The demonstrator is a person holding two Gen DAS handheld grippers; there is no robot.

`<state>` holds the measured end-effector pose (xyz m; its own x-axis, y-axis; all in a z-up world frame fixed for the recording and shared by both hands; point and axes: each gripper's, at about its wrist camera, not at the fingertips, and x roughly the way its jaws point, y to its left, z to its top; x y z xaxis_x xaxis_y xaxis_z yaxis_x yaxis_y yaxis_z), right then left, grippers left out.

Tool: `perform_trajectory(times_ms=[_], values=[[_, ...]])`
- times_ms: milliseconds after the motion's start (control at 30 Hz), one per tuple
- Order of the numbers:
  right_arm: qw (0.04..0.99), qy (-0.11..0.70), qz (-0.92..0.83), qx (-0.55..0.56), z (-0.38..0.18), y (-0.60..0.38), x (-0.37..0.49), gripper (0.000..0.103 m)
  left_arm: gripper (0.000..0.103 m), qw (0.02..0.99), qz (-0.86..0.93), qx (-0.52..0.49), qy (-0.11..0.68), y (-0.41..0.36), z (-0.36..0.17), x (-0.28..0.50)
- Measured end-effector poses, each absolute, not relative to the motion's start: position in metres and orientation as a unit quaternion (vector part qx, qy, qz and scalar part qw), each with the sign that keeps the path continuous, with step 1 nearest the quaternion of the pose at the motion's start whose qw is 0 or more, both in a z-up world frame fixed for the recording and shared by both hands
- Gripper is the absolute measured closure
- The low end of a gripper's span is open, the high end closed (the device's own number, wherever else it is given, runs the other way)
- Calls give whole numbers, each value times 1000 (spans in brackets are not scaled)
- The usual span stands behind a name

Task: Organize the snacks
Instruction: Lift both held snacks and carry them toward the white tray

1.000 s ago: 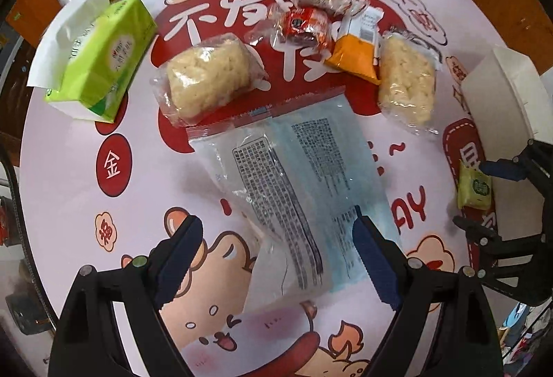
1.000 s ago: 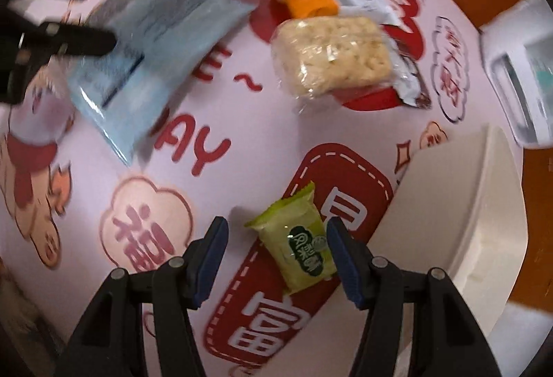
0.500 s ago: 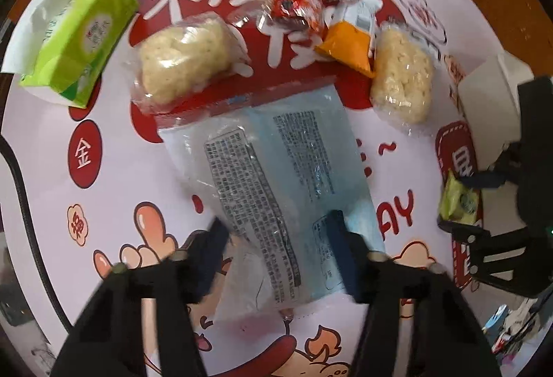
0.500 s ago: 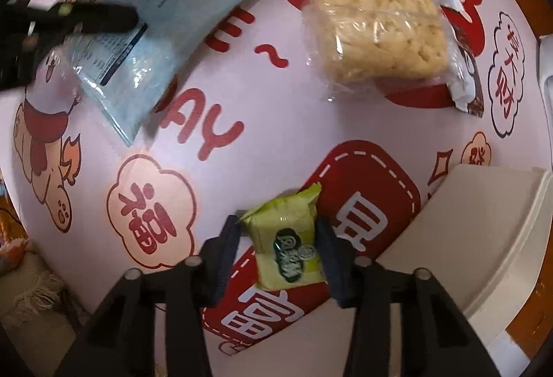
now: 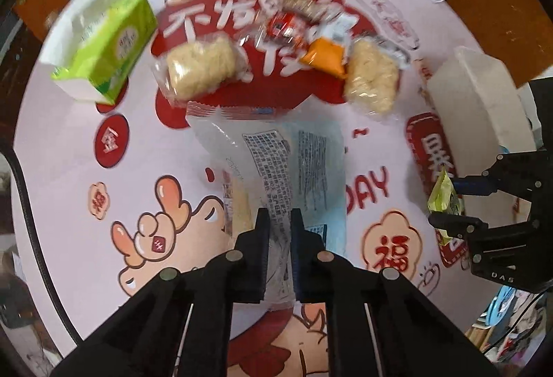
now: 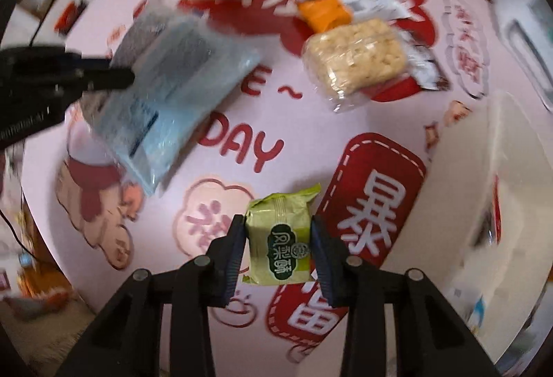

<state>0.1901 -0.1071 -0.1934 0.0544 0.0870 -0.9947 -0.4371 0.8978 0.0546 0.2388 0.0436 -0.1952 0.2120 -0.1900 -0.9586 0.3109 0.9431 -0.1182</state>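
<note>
Between the left gripper's (image 5: 279, 228) shut jaws, the blue bag (image 5: 276, 162) is hanging by one thin edge and may be slipping, while the right gripper (image 6: 278, 238) is squeezing the green pack (image 6: 281, 238) just beside the bin (image 6: 484, 190).

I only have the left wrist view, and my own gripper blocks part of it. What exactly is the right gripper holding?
Observer: The right gripper is shut on a small green snack packet with a dark oval label.
Operator: Is it gripped by the ends or the sides?
Observer: By its two sides; its crimped top edge points away from the gripper.
Operator: What does my left gripper look like from there?
Observer: The left gripper pinches the large pale blue bag at one edge, and the bag looks lifted on that side.
</note>
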Motion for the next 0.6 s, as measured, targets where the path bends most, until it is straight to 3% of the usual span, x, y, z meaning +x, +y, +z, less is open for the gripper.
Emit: perform_trajectory(times_ms=[367, 600], values=[[810, 576, 105, 34, -107, -137, 109, 65, 95, 834, -218, 64, 503, 44, -88, 166], [831, 546, 58, 85, -83, -153, 72, 65, 96, 845, -268, 99, 452, 18, -47, 132]])
